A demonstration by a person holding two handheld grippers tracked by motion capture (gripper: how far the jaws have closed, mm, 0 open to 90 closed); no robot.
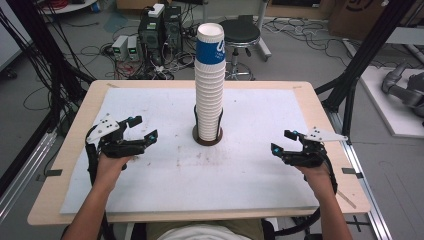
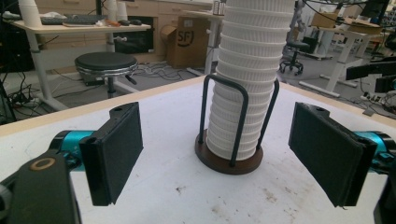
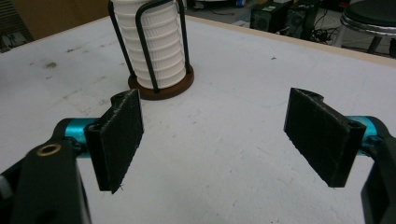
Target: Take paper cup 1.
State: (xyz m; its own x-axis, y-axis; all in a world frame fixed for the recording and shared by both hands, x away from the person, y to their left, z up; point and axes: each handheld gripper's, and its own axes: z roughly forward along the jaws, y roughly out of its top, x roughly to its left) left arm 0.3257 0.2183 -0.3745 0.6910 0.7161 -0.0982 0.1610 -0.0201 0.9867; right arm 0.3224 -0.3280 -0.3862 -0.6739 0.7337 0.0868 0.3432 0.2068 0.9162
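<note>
Left hand-held gripper (image 1: 142, 129) jaws apart, empty, right hand-held gripper (image 1: 282, 141) likewise

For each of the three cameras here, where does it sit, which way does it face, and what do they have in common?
High view: above the person's side, looking forward and down at the table; both forearms, the left hand-held gripper and the right hand-held gripper show.
Left gripper view: on the left hand-held gripper, jaws open, facing the cup stack.
Right gripper view: on the right hand-held gripper, jaws open, facing the stack's holder.
Shared: the cup stack in its holder.
</note>
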